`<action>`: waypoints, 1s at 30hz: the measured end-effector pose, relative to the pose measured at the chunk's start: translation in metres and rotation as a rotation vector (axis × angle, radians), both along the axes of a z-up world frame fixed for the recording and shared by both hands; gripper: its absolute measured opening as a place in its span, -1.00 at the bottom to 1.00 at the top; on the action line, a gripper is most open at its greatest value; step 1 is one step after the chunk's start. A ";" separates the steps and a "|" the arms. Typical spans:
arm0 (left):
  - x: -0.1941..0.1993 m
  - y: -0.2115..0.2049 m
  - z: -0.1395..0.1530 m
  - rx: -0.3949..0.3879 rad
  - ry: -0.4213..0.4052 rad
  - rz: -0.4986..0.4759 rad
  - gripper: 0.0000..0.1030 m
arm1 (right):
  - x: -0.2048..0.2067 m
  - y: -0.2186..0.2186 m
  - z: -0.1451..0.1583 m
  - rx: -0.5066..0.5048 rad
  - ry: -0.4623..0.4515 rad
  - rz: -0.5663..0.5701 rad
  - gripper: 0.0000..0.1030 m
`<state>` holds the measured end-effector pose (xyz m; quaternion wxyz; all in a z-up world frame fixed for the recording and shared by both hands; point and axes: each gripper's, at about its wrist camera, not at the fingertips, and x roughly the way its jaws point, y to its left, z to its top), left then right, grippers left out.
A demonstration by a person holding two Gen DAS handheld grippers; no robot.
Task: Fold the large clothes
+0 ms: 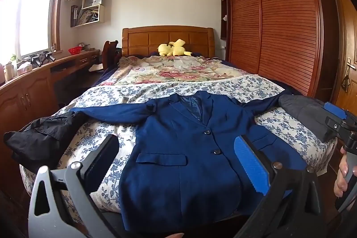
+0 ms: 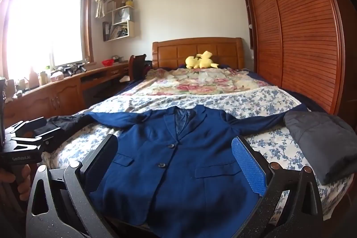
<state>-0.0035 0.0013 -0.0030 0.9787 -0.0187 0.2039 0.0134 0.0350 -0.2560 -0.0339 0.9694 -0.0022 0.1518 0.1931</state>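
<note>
- Where the foot of the bed meets both cameras, a navy-blue two-button suit jacket (image 1: pixel 178 148) lies face up and flat, buttoned, collar toward the headboard, both sleeves spread out sideways, hem at the near edge.
- Bed (image 2: pixel 274 148): covered at the near end by a white quilt with small blue flowers; beyond it, a cream quilt with pink roses (image 1: pixel 169 70).
- Black crumpled garment (image 1: pixel 42 137): at the bed's left near corner, touching the end of the jacket's left-hand sleeve.
- Dark grey folded padded garment (image 2: pixel 321 142): at the bed's right near corner, beside the other sleeve's end.
- Left claw (image 1: pixel 176 162): released, jaws spread wide, hovering above the jacket's lower front, nothing between the pads; one pad (image 1: pixel 252 166) is ridged blue.
- Right claw (image 2: pixel 176 162): released, jaws equally wide, above the jacket's lower half, holding nothing.
- Person's hand (image 1: pixel 342 173): gripping the right tool's handle, seen at the left camera's right edge.
- Yellow plush toy (image 1: pixel 173 48): lying against the wooden panelled headboard (image 1: pixel 145 39).
- Slatted reddish wooden wardrobe (image 1: pixel 279 26): along the bed's right side.
- Long wooden surface (image 1: pixel 33 79) under the window: carries bottles, small items and a red bowl (image 1: pixel 75 50).
</note>
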 end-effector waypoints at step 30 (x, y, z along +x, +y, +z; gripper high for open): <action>-0.003 -0.004 0.006 0.009 -0.023 -0.002 1.00 | -0.002 -0.004 0.005 0.011 0.002 0.004 1.00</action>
